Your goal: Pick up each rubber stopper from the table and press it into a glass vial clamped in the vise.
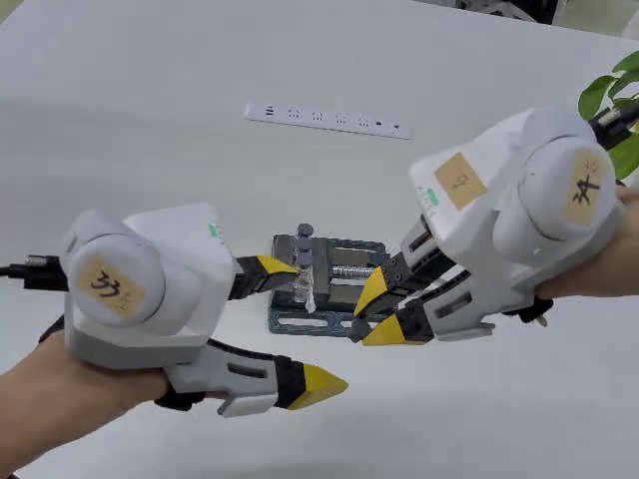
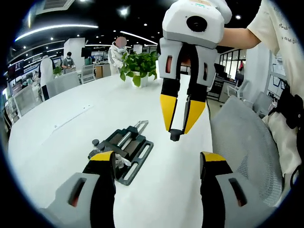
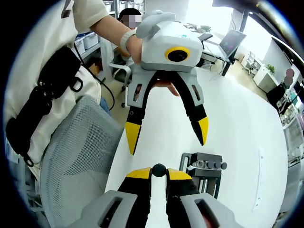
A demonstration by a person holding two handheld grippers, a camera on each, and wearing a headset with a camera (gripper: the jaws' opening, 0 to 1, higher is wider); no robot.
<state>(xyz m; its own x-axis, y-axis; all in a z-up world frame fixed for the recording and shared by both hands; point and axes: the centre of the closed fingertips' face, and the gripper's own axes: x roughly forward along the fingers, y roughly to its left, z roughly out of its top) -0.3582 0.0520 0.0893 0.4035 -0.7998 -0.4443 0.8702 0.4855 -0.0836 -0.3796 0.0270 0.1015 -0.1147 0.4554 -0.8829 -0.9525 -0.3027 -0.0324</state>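
Observation:
A dark metal vise [image 1: 332, 261] sits mid-table and clamps clear glass vials [image 1: 304, 283]; dark caps show on top of them. My right gripper [image 1: 358, 327] hovers just right of the vise, shut on a small black rubber stopper [image 3: 158, 169] pinched at its yellow tips. In the left gripper view that stopper [image 2: 175, 136] hangs from the right gripper [image 2: 176, 134] above the table, right of the vise [image 2: 128, 145]. My left gripper [image 1: 315, 324] is open wide with nothing in it, its upper jaw close to the vials. The right gripper view shows the left gripper [image 3: 167, 147] facing me, above the vise [image 3: 202, 168].
A white power strip [image 1: 327, 117] lies on the table behind the vise. A potted plant [image 1: 614, 100] stands at the far right edge. A grey mesh chair [image 3: 76, 152] stands beside the table. People stand in the background of the room.

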